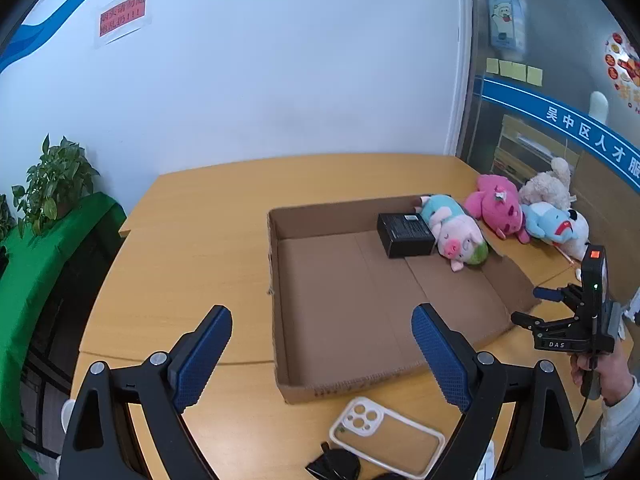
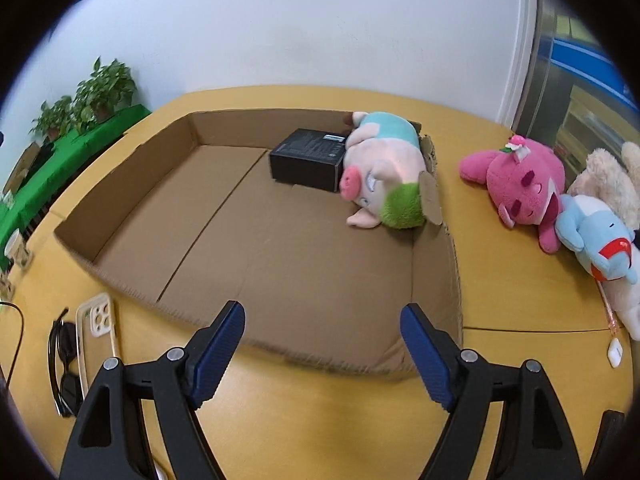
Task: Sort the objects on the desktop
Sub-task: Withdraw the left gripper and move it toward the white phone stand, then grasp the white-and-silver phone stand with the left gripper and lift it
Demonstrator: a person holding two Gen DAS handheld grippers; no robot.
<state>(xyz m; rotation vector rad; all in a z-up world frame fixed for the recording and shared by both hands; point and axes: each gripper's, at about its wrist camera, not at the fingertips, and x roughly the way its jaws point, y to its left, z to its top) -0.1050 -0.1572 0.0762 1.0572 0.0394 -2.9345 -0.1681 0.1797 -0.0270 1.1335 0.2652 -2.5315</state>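
A shallow cardboard tray (image 1: 276,280) (image 2: 438,280) lies on the yellow table. Inside, at its far right corner, sit a black box (image 1: 404,234) (image 2: 308,158) and a pig plush (image 1: 456,232) (image 2: 384,172) lying against it. My left gripper (image 1: 322,360) is open and empty above the tray's near edge. A white phone case (image 1: 386,436) (image 2: 98,320) and black sunglasses (image 1: 334,466) (image 2: 66,364) lie on the table in front of the tray. My right gripper (image 2: 322,348) is open and empty at the tray's near right corner; it also shows in the left wrist view (image 1: 528,304).
A pink plush (image 1: 498,204) (image 2: 520,184), a blue plush (image 1: 552,224) (image 2: 596,236) and a cream plush (image 1: 548,188) (image 2: 604,180) lie on the table right of the tray. A small white item (image 2: 615,350) lies near them. Potted plants (image 1: 52,184) stand on a green-covered shelf at the left.
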